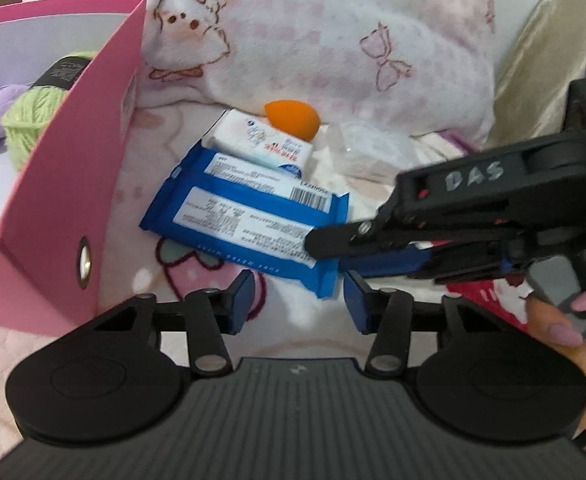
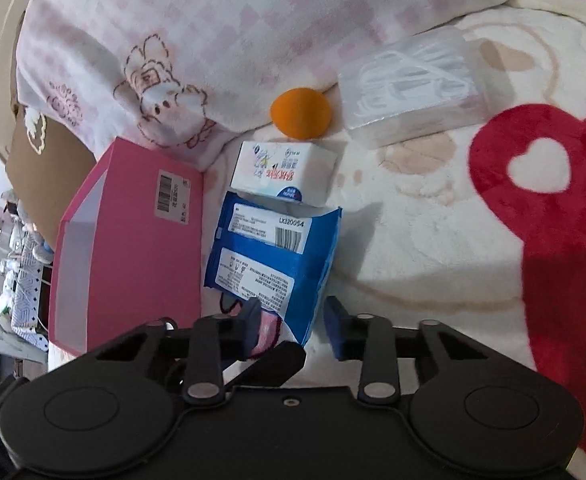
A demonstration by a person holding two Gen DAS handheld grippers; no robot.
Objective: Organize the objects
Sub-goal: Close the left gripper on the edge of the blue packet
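Our right claw [image 2: 291, 322] stands open at the blue wet-wipes pack's [image 2: 271, 258] near corner; our left claw [image 1: 299, 300] gapes empty before it. Beyond the pack sit tissues [image 2: 283, 172], an orange sponge [image 2: 301, 112]; the pink box [image 2: 133, 248] beside it.

— What carries everything here?

— A bed, spread with a plush blanket [image 2: 433, 240] in cream with red hearts.

— And lying on it?

— A pink box [image 2: 133, 248] at the left, and just beside it a blue wet-wipes pack [image 2: 277, 256]. A white tissue pack [image 2: 285, 172] rests against the wipes' far end. Beyond that sits an orange makeup sponge [image 2: 301, 112], with a clear plastic case [image 2: 413, 88] to its right. A pink-checked pillow [image 2: 213, 40] lies behind them all.
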